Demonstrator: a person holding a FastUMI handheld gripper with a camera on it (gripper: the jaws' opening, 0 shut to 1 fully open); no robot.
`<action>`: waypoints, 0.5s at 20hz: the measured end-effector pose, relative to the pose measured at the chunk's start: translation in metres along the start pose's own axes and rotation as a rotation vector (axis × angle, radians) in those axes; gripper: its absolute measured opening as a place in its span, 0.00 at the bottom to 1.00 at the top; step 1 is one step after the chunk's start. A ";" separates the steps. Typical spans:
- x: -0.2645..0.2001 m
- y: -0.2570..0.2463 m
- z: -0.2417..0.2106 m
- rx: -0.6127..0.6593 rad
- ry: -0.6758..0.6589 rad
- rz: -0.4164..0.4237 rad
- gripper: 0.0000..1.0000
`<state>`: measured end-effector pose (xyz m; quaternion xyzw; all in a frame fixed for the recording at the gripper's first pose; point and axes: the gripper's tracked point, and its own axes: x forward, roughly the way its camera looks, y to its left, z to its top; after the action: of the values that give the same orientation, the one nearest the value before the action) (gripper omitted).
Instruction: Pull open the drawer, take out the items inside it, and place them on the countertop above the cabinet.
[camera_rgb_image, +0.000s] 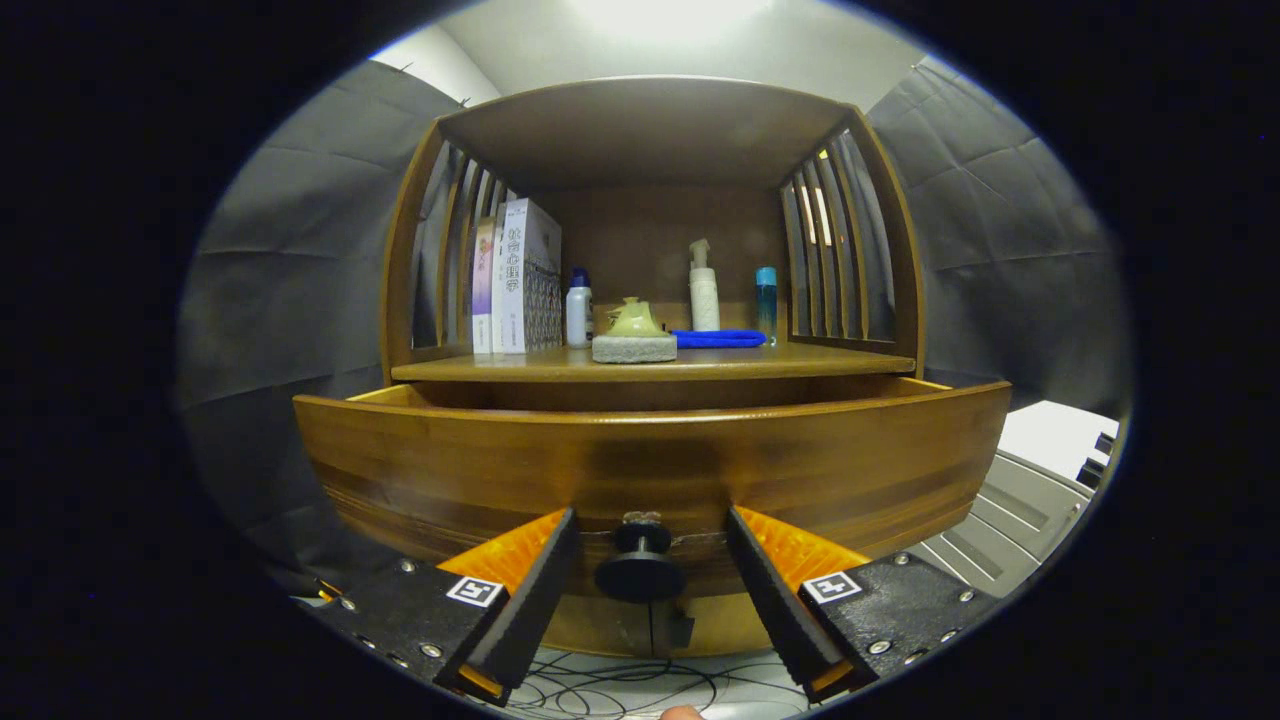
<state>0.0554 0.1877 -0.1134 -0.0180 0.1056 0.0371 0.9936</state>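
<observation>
The wooden drawer (650, 465) stands pulled out from the cabinet; its front panel faces me and its inside is hidden behind that panel. A round dark knob (640, 565) sticks out of the drawer front low in the middle. My gripper (650, 530) is open, one finger on each side of the knob, and neither touches it. Above the drawer lies the countertop (820, 360) of the cabinet, under a wooden hood with slatted sides.
On the countertop stand books (515, 280) at the left, a white bottle with a blue cap (578, 310), a green object on a grey block (635, 340), a blue cloth (718, 339), a pump bottle (703, 287) and a slim blue bottle (766, 300). Cables lie on the floor below.
</observation>
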 end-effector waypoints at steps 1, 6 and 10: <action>0.007 -0.001 0.001 -0.001 0.005 -0.001 0.93; 0.039 0.000 0.006 -0.002 -0.013 -0.007 0.93; 0.062 0.001 0.009 -0.002 -0.018 -0.011 0.93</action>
<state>0.1176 0.1931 -0.1173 -0.0190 0.0965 0.0321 0.9946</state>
